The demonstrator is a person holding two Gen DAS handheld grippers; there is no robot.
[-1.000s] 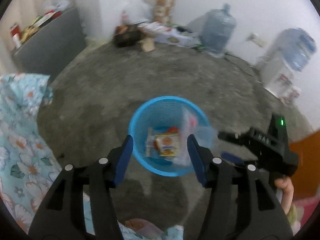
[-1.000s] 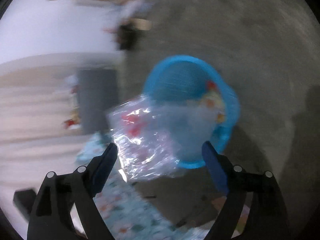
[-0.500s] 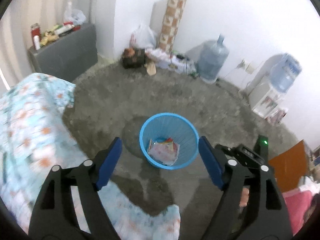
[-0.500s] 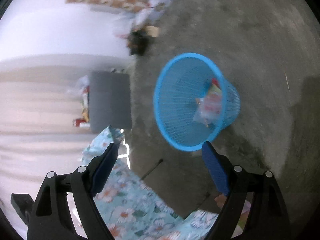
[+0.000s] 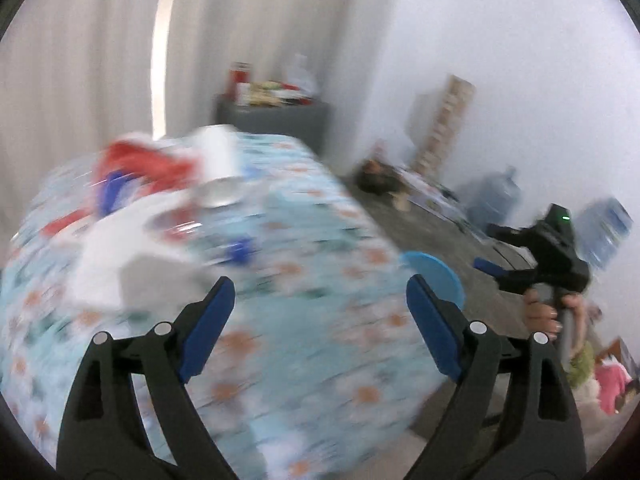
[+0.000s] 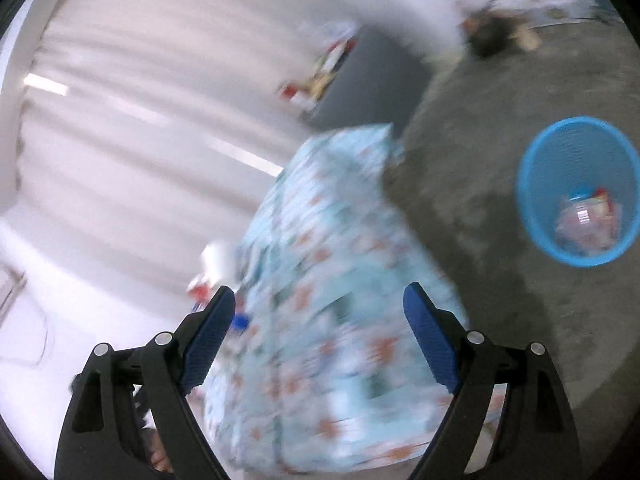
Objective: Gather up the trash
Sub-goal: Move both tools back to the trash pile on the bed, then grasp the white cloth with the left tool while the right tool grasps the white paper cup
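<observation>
The blue mesh trash basket point(image 6: 576, 192) stands on the floor at the right of the right wrist view, with wrappers point(image 6: 586, 220) in its bottom; only its rim point(image 5: 436, 276) shows in the left wrist view. Blurred trash lies on the flowered tablecloth: red and white wrappers point(image 5: 136, 172), a white cup point(image 5: 218, 156), a white sheet point(image 5: 116, 256), a blue cap point(image 5: 240, 250). My left gripper point(image 5: 316, 316) is open and empty above the table. My right gripper point(image 6: 316, 320) is open and empty over the table's edge; it also shows in the left wrist view point(image 5: 532, 252).
The table with the flowered cloth point(image 5: 320, 340) fills the near ground. A grey cabinet point(image 5: 276, 120) with clutter stands by the curtain. Water jugs point(image 5: 496, 200), a patterned roll point(image 5: 444, 120) and floor clutter line the far wall. Grey floor point(image 6: 480, 160) lies between table and basket.
Both grippers swung away from the basket toward the table. The clear wrapper that hung before the right gripper a second ago now lies in the basket. Both views are motion-blurred.
</observation>
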